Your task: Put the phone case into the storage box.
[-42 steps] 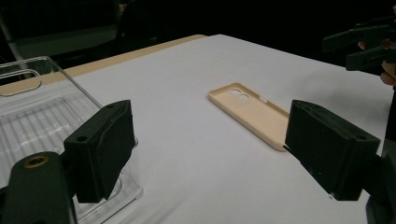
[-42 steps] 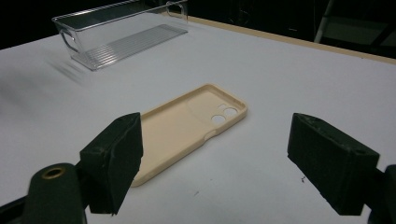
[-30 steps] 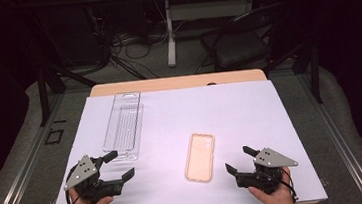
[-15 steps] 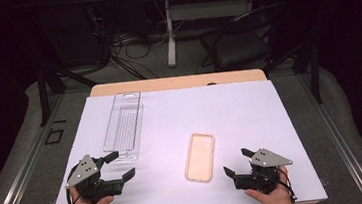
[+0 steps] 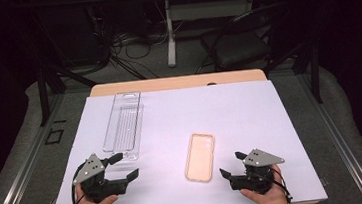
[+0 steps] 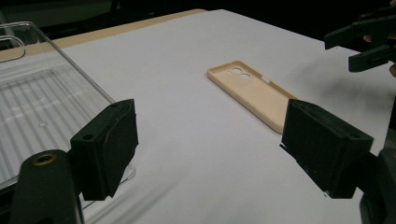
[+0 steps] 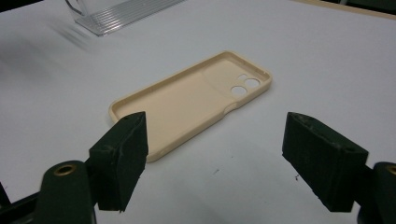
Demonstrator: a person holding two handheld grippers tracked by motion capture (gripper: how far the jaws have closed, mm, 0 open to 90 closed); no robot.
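While the phone case [image 5: 200,157] lies just left of the right claw [image 5: 233,164], both claws gape empty; left claw [image 5: 123,167] unmoved.

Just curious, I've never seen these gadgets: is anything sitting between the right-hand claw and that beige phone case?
No. The right gripper, jaws wide open, faces the phone case across bare white table cover. The clear plastic tray lies off by the left gripper.
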